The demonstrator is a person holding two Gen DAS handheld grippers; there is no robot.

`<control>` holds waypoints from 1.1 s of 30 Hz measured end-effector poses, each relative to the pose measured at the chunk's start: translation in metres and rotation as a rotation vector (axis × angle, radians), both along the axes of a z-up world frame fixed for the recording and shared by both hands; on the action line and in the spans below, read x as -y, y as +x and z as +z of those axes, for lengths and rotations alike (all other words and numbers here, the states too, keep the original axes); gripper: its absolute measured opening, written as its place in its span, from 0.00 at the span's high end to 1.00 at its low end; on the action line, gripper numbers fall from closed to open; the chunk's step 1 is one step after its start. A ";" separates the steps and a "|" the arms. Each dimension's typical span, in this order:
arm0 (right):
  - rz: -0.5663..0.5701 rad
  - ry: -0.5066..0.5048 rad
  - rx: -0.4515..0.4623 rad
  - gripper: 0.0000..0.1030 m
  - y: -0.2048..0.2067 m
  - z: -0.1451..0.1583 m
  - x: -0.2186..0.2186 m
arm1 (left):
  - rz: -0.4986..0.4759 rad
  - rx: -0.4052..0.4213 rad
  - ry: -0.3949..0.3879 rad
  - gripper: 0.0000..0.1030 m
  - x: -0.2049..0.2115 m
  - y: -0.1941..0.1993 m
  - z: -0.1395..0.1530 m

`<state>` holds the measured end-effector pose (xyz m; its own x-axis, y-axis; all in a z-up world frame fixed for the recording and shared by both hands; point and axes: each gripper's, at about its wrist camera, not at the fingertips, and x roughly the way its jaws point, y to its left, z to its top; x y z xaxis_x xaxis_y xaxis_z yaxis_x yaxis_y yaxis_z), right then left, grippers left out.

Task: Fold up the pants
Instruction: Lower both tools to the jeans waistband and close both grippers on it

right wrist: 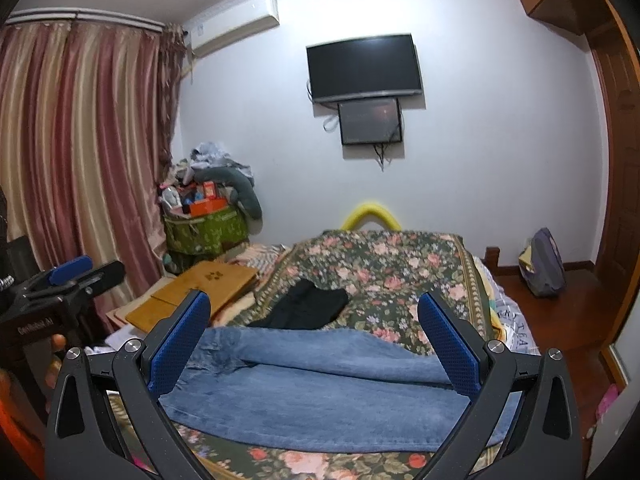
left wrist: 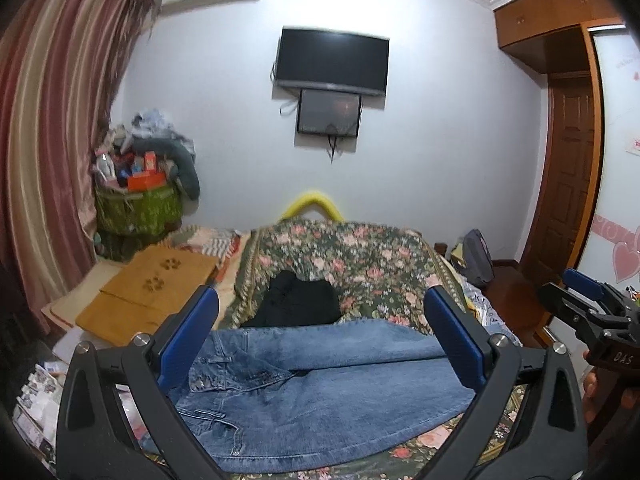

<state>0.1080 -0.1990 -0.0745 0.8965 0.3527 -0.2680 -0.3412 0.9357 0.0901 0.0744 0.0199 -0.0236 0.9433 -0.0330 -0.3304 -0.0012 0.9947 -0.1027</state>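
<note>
Blue jeans (left wrist: 320,392) lie flat across the near end of the bed, waist at the left, legs running right; they also show in the right wrist view (right wrist: 320,396). My left gripper (left wrist: 320,336) is open and empty, held above the waist end. My right gripper (right wrist: 316,340) is open and empty, held above the legs. The right gripper also shows at the right edge of the left wrist view (left wrist: 588,300), and the left gripper at the left edge of the right wrist view (right wrist: 76,276).
A floral bedspread (left wrist: 360,256) covers the bed. A black garment (left wrist: 296,300) lies beyond the jeans. Orange mats (left wrist: 152,292) and a piled green basket (left wrist: 140,204) stand at the left. A backpack (right wrist: 544,264) sits on the floor at the right.
</note>
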 end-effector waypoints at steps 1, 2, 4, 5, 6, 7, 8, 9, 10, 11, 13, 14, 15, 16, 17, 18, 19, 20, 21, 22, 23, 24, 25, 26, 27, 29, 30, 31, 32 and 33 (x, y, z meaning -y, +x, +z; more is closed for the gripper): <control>-0.003 -0.004 -0.008 0.00 0.004 -0.002 -0.001 | 0.002 -0.018 -0.015 0.00 -0.005 0.011 -0.004; -0.007 -0.009 -0.025 0.00 0.014 -0.006 0.000 | 0.007 -0.036 -0.027 0.00 -0.010 0.021 -0.008; -0.011 -0.018 -0.057 0.00 0.033 -0.015 0.000 | 0.025 -0.079 -0.036 0.00 -0.020 0.044 -0.016; -0.011 -0.021 -0.068 0.00 0.040 -0.018 0.000 | 0.045 -0.104 -0.033 0.00 -0.026 0.059 -0.021; -0.017 -0.027 -0.084 0.00 0.051 -0.023 0.001 | 0.060 -0.120 -0.028 0.00 -0.032 0.071 -0.026; -0.022 -0.035 -0.098 0.00 0.061 -0.027 0.002 | 0.075 -0.134 -0.021 0.00 -0.038 0.084 -0.031; -0.025 -0.042 -0.107 0.00 0.068 -0.031 0.003 | 0.093 -0.145 -0.011 0.00 -0.042 0.092 -0.035; -0.029 -0.050 -0.117 0.00 0.076 -0.034 0.004 | 0.119 -0.163 0.009 0.00 -0.047 0.105 -0.039; -0.034 -0.067 -0.137 0.00 0.089 -0.039 0.004 | 0.142 -0.183 0.040 0.00 -0.053 0.120 -0.044; -0.034 -0.080 -0.147 0.00 0.097 -0.043 0.004 | 0.153 -0.203 0.066 0.00 -0.055 0.133 -0.050; -0.027 -0.118 -0.167 0.00 0.117 -0.050 0.004 | 0.155 -0.257 0.108 0.00 -0.068 0.162 -0.064; -0.023 -0.139 -0.179 0.00 0.125 -0.054 0.002 | 0.145 -0.283 0.124 0.00 -0.073 0.176 -0.071; -0.015 -0.165 -0.195 0.00 0.135 -0.059 0.001 | 0.148 -0.312 0.147 0.00 -0.080 0.191 -0.080; -0.008 -0.180 -0.205 0.00 0.145 -0.062 0.000 | 0.152 -0.331 0.167 0.00 -0.085 0.202 -0.087; 0.002 -0.203 -0.219 0.00 0.156 -0.068 -0.002 | 0.155 -0.362 0.194 0.00 -0.092 0.217 -0.097; 0.012 -0.217 -0.232 0.00 0.164 -0.073 -0.002 | 0.157 -0.391 0.203 0.00 -0.100 0.230 -0.106; 0.032 -0.238 -0.254 0.00 0.176 -0.081 -0.005 | 0.156 -0.416 0.204 0.00 -0.105 0.239 -0.113; 0.046 -0.250 -0.267 0.00 0.183 -0.086 -0.006 | 0.157 -0.447 0.199 0.00 -0.112 0.249 -0.121; 0.058 -0.262 -0.283 0.00 0.191 -0.091 -0.008 | 0.159 -0.475 0.188 0.00 -0.121 0.258 -0.130; 0.072 -0.278 -0.310 0.00 0.203 -0.100 -0.011 | 0.160 -0.506 0.176 0.00 -0.130 0.267 -0.140; 0.082 -0.286 -0.331 0.00 0.212 -0.106 -0.011 | 0.167 -0.545 0.164 0.00 -0.141 0.279 -0.153; 0.095 -0.290 -0.352 0.00 0.221 -0.113 -0.011 | 0.173 -0.572 0.162 0.01 -0.148 0.287 -0.164; 0.114 -0.296 -0.385 0.00 0.232 -0.122 -0.013 | 0.178 -0.591 0.161 0.07 -0.153 0.291 -0.171; 0.123 -0.298 -0.403 0.00 0.239 -0.127 -0.014 | 0.184 -0.633 0.159 0.10 -0.161 0.299 -0.184; 0.137 -0.301 -0.429 0.00 0.247 -0.134 -0.014 | 0.183 -0.661 0.154 0.14 -0.166 0.303 -0.192; 0.158 -0.307 -0.471 0.02 0.261 -0.145 -0.014 | 0.178 -0.730 0.120 0.18 -0.175 0.315 -0.215; 0.169 -0.309 -0.489 0.02 0.267 -0.149 -0.014 | 0.173 -0.764 0.099 0.20 -0.179 0.319 -0.226; 0.180 -0.314 -0.514 0.02 0.276 -0.155 -0.015 | 0.163 -0.804 0.075 0.24 -0.183 0.324 -0.239; 0.191 -0.316 -0.531 0.02 0.280 -0.159 -0.015 | 0.156 -0.825 0.063 0.25 -0.184 0.325 -0.247; 0.204 -0.319 -0.546 0.03 0.287 -0.163 -0.016 | 0.147 -0.860 0.046 0.29 -0.185 0.330 -0.260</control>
